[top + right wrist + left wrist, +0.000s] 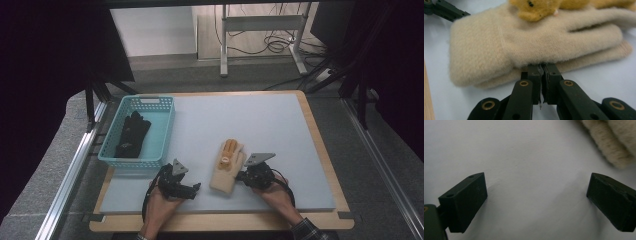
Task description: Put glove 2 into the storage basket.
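Note:
A pair of beige woolly gloves (227, 176) lies stacked on the pale blue mat (260, 125), with a yellow plush figure (229, 152) on top. In the right gripper view the gloves (524, 47) and the plush figure (536, 10) are close up. My right gripper (241, 176) (541, 68) is shut, its tips touching the gloves' right edge near the thumb. My left gripper (195, 189) (536, 195) rests open on the mat just left of the cuff, nothing between its jaws. The glove cuff (609, 142) sits beyond its right jaw.
A teal plastic basket (166, 125) stands at the mat's left side with a black glove (131, 134) inside. The mat lies on a wooden board (320, 145). Metal rails run along both sides, and desk legs with cables stand behind.

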Motion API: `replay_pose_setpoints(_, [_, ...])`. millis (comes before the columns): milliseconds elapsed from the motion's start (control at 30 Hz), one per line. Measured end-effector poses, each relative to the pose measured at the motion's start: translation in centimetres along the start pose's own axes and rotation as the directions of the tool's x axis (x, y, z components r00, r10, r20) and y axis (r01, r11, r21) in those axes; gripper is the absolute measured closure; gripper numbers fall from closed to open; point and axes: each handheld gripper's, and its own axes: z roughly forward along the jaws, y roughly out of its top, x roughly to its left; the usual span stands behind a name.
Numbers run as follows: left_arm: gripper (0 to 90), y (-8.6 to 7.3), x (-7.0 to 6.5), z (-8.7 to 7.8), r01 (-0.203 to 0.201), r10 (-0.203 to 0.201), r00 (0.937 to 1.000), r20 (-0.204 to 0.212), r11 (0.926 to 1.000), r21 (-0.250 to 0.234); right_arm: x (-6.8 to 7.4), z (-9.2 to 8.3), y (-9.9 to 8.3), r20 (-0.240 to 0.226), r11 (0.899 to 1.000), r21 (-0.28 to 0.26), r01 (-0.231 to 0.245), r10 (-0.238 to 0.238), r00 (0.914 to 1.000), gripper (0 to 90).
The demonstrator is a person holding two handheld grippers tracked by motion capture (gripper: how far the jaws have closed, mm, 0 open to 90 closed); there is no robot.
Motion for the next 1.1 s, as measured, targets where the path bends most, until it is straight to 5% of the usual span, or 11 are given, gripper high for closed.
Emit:
replay_pose_setpoints(500, [2.1, -0.3, 0.6, -0.1, 0.031, -0.031, 0.9994, 0.012, 0.9995, 0.008, 1.7, 3.3, 2.6, 0.014, 0.999, -0.009, 0.040, -0.040, 0.9991, 82.8])
replay_pose_setpoints(700, [2.2, -0.4, 0.6, -0.1, 0.034, -0.034, 0.9993, 0.012, 0.9994, 0.008, 1.7, 3.3, 2.5, 0.005, 0.999, -0.018, 0.037, -0.037, 0.9993, 78.4])
replay_pose_setpoints(1100, [2.0, -0.4, 0.6, 0.0, 0.037, -0.037, 0.9992, 0.013, 0.9993, 0.001, 0.2, 0.1, 1.2, 0.082, 0.999, -0.034, 0.025, -0.022, 0.9964, 44.1])
